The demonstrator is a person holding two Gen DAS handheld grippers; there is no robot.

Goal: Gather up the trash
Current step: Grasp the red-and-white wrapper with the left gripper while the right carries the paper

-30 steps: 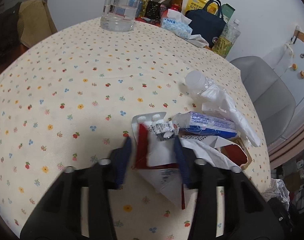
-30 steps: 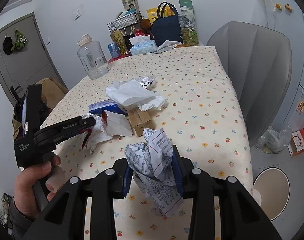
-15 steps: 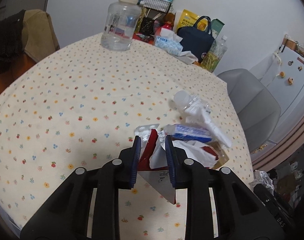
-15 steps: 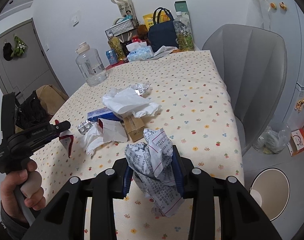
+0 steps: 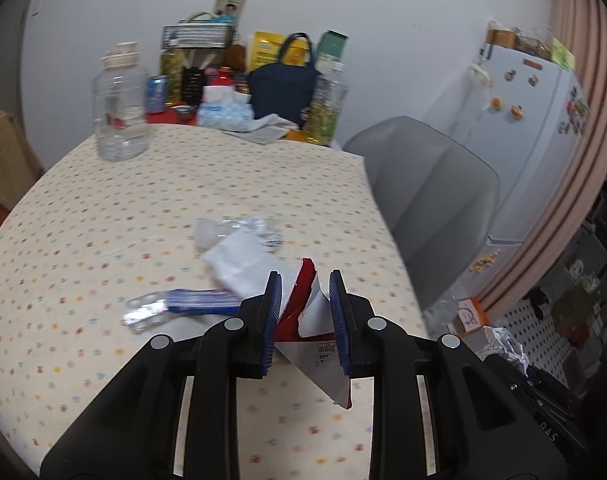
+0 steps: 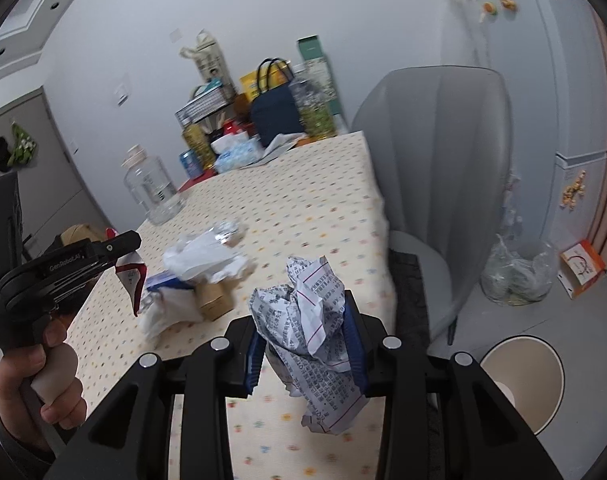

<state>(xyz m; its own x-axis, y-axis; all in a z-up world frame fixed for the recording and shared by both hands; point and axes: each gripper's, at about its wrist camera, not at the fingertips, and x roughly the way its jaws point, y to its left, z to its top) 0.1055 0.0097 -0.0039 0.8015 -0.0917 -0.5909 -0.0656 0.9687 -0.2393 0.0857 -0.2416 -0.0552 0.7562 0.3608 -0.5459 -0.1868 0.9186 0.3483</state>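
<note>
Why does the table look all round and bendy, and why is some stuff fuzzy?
Left wrist view: the fisheye lens curves the table, the corners go dark, and the trash pile is smeared while the left tool and its red wrapper stay sharp. Right wrist view: same bending; the spotted cloth is blurred, but the crumpled paper in the right tool is crisp.

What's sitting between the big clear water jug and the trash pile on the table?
Nothing: bare flowered tablecloth between the water jug and the trash pile. Both wrist views show it.

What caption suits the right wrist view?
Right gripper holding crumpled printed paper above the table edge, bin below.
</note>
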